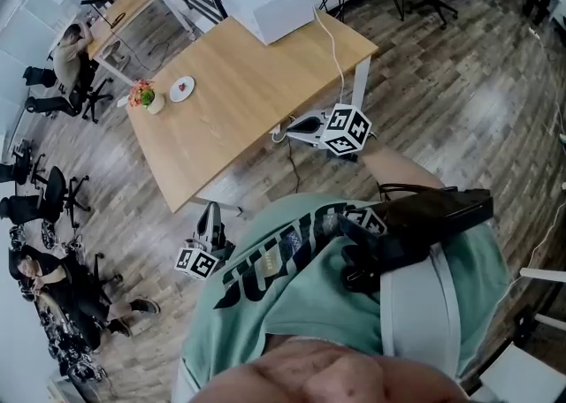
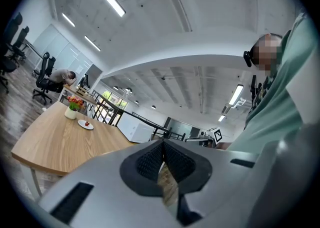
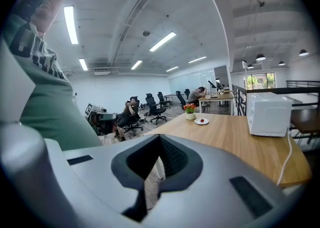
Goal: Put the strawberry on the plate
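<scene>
One strawberry (image 1: pixel 184 86) (on plate (image 1: pixel 174 95)), far from tools (image 1: pixel 210 211) (image 1: pixel 287 127)

**A:** Your T-shirt (image 1: pixel 283 313) is mint green, with dark block lettering (image 1: pixel 265 262) across the front.

**B:** There's a black device (image 1: pixel 416 220) on your chest too, and a pale grey band (image 1: pixel 416 304) below it.

**A:** Your left gripper (image 2: pixel 163 158) and right gripper (image 3: pixel 159 156) have smooth grey shells with dark slots.

**B:** Their pads (image 2: pixel 150 162) are black and ribbed. Each carries a cube (image 1: pixel 347 130) with black-and-white square markers.
</scene>
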{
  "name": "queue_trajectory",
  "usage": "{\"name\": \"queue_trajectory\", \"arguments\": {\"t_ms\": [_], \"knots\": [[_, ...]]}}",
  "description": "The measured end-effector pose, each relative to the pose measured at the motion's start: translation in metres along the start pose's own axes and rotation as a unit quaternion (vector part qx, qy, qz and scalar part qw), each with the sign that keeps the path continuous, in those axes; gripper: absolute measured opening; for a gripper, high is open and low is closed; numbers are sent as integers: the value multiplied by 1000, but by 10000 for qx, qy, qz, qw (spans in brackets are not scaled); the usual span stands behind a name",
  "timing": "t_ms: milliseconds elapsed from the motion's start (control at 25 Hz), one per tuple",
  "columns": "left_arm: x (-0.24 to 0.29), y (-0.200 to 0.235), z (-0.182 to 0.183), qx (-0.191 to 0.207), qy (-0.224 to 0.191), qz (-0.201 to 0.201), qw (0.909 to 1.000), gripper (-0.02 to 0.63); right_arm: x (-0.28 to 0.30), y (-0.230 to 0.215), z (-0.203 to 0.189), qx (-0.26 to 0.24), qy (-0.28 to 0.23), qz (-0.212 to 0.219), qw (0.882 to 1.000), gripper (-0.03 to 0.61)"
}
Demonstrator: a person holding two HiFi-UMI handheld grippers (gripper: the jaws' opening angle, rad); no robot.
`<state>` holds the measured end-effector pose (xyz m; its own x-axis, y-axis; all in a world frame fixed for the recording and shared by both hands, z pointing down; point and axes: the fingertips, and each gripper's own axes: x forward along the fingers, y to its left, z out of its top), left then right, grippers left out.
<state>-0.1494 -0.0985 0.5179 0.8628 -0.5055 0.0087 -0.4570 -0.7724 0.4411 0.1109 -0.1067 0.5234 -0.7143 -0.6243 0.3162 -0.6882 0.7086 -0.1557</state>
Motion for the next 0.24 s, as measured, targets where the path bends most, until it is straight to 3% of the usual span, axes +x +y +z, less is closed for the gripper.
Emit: {"name": "queue_trajectory", "arguments": {"t_ms": [240], "knots": [[-5, 1, -2, 5, 22, -28, 10000, 5, 5, 8, -3, 0, -13, 16, 10000, 8]]}}
